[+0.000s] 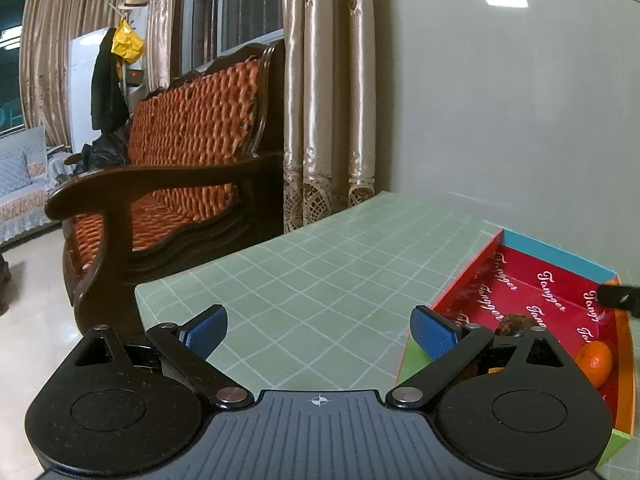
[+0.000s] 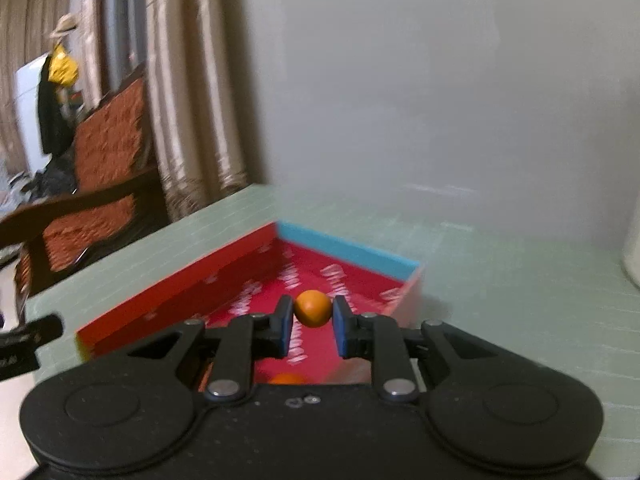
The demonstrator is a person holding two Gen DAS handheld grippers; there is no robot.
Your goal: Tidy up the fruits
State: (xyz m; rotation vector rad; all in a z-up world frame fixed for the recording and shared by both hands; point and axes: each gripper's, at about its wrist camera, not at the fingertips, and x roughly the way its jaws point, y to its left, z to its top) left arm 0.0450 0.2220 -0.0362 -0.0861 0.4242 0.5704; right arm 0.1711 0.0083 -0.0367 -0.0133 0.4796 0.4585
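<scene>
My right claw (image 2: 313, 318) is clamped on a small orange (image 2: 313, 307) — both blue pads press its sides, and it hangs above the red floor of the box (image 2: 176, 280), just ahead of me. Below the claw, close in, I catch the top of another orange (image 2: 286, 378) already lying in the box.

My left claw (image 1: 320, 330) stands wide open with nothing between its pads, over the green worktop (image 1: 320, 256). The box sits just to its right. Inside, beside my right-hand pad, lie an orange (image 1: 595, 362) and a dark brownish lump (image 1: 516, 324) I cannot identify; part of it is hidden behind the claw.

By my reckoning the job is under way: at least one fruit is in the box, possibly more, and the one I grip has yet to be set down. Whether any fruit waits elsewhere on the worktop I cannot tell — none shows in either view.
</scene>
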